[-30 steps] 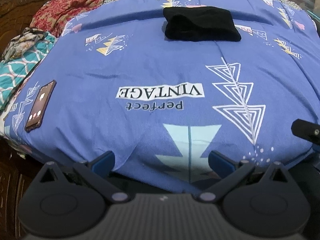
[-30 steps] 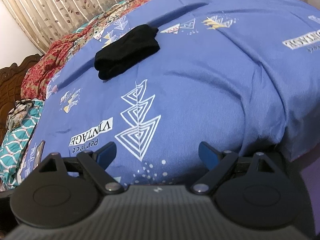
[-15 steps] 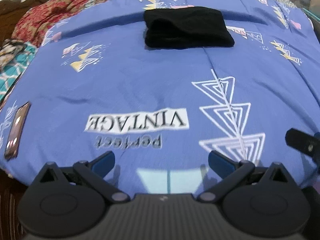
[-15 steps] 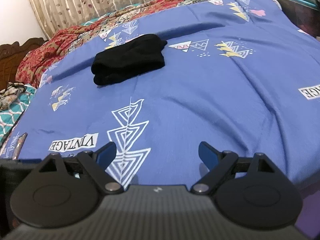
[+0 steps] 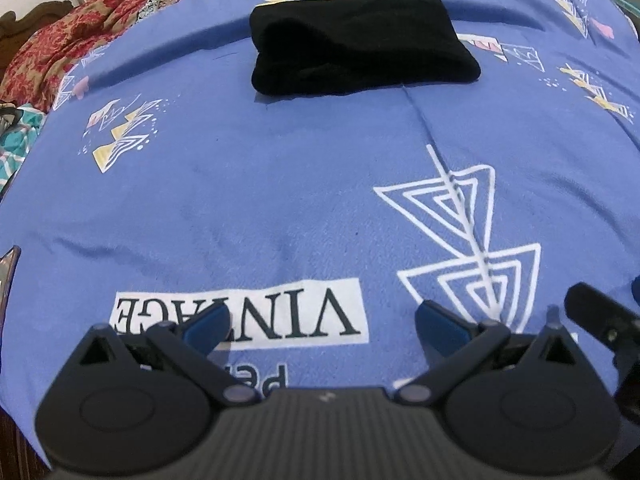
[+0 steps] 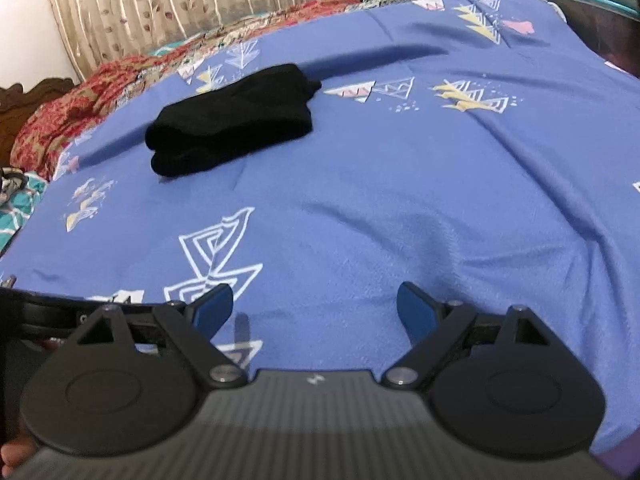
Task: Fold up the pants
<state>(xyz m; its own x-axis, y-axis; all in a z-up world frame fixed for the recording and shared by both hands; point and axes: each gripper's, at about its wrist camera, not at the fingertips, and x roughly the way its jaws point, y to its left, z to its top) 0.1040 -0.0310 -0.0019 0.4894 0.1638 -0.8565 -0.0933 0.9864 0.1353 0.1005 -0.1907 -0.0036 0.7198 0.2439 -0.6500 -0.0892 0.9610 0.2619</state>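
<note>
Black pants (image 5: 360, 40) lie folded into a compact bundle on the blue printed bedsheet (image 5: 280, 184), at the far middle of the bed. The right wrist view has the same black pants (image 6: 236, 116) at upper left on the bedsheet (image 6: 400, 200). My left gripper (image 5: 322, 328) is open, low over the "VINTAGE" print, well short of the pants. Also open and empty, my right gripper (image 6: 314, 310) hovers over the near sheet to the pants' right. Part of the right gripper shows at the left view's right edge.
A red patterned blanket (image 5: 60, 48) and a teal cloth (image 5: 16, 136) lie along the left side. A phone (image 5: 8, 268) rests at the left edge. A curtain (image 6: 200, 4) hangs behind the bed; a wooden headboard (image 6: 32, 96) is at left.
Both grippers have moved forward over the bed toward the pants, which now look larger and nearer. The phone has slid to the left view's edge. Both stay open.
</note>
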